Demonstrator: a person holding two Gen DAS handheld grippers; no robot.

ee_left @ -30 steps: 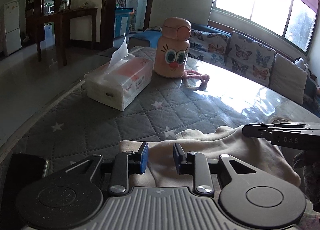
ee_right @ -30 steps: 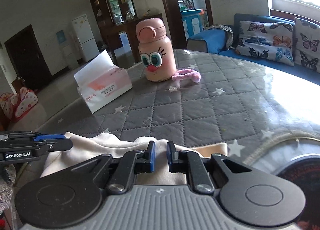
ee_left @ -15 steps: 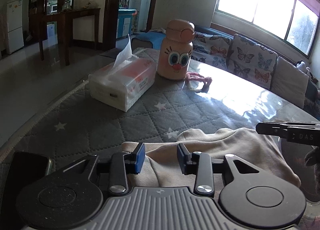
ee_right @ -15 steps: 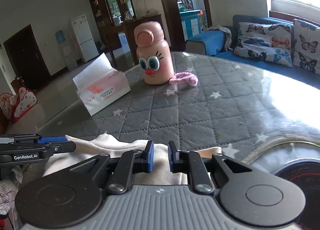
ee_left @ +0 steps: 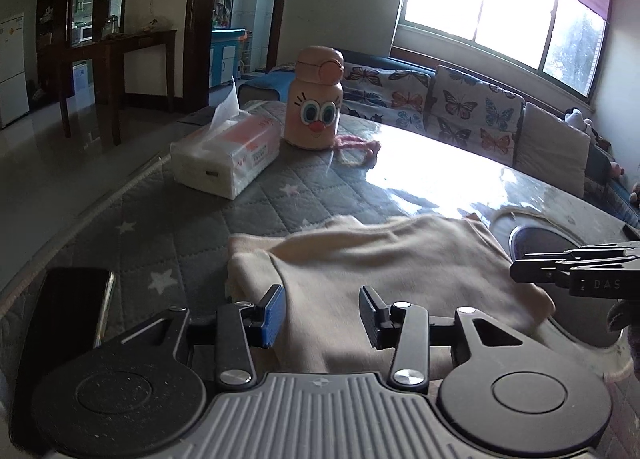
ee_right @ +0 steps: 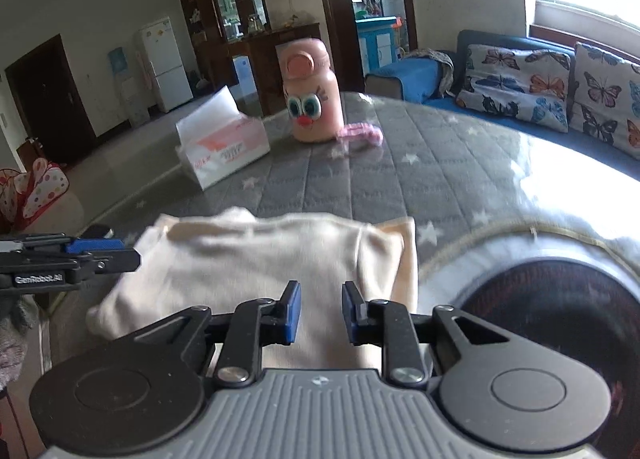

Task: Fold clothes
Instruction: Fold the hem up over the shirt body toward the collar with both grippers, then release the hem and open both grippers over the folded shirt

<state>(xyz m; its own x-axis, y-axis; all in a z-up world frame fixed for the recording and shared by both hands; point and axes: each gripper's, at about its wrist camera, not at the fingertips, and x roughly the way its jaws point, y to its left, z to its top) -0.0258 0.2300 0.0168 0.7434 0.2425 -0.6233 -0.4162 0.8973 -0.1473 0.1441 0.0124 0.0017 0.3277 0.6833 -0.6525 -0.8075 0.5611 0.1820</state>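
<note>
Both grippers, left [ee_left: 321, 314] and right [ee_right: 319, 312], hover with fingers apart, holding nothing; the garment [ee_left: 384, 263] may unfold, or a sweep could knock the phone [ee_left: 68, 311].

Ahead of my grippers the quilted table [ee_left: 192, 227] lies bare past the cream garment [ee_left: 392, 271]. The tissue box [ee_left: 226, 155] and pink bottle [ee_left: 316, 99] block the far side. A phone [ee_left: 68, 311] sits at left, a dark round inset [ee_right: 560, 319] at right.
</note>
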